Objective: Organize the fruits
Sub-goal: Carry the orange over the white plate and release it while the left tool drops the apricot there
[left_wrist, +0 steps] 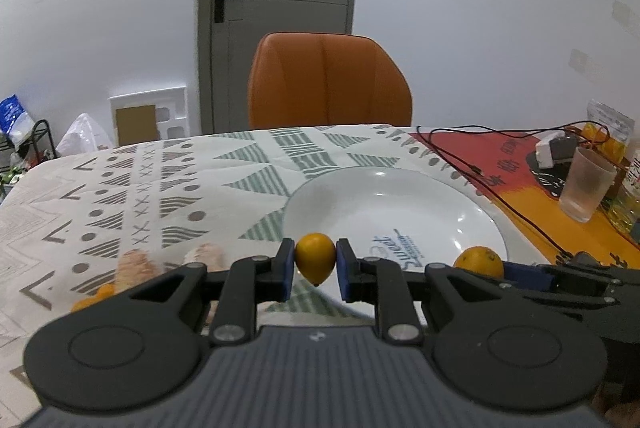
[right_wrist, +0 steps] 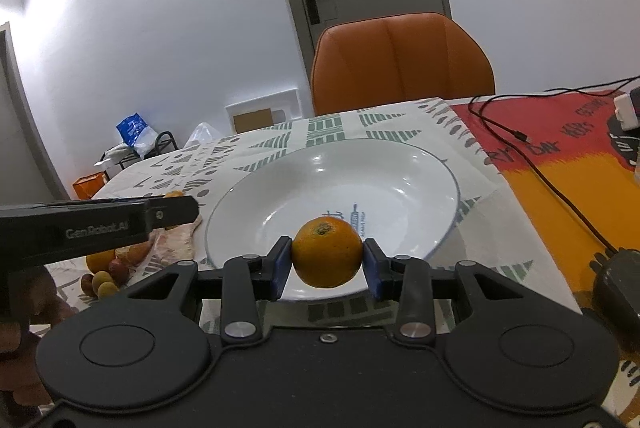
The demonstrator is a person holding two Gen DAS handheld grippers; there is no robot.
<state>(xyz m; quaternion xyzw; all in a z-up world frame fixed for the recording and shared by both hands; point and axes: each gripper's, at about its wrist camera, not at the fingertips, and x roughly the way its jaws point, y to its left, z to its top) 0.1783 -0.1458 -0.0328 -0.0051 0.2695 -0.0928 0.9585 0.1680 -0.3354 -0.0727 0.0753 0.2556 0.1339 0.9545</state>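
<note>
The left gripper (left_wrist: 316, 264) is clamped on a small yellow-orange fruit (left_wrist: 315, 257) that tapers to a point below, held just off the near-left rim of the white plate (left_wrist: 460, 212). The right gripper (right_wrist: 326, 260) is closed on a round orange (right_wrist: 327, 252), carried above the plate's near edge. Both fruits hang in the air; neither touches the plate. The plate's bowl looks bare in both views, so by this evidence nothing has been placed yet. Left of the plate, on the patterned tablecloth (left_wrist: 120, 188), a loose cluster of fruit (right_wrist: 106, 272) waits: at least 1 orange, some small reddish and green pieces and peel-like scraps, partly hidden by the left tool. The task seems early, with 2 fruits ready for release and the cluster left to move.
</note>
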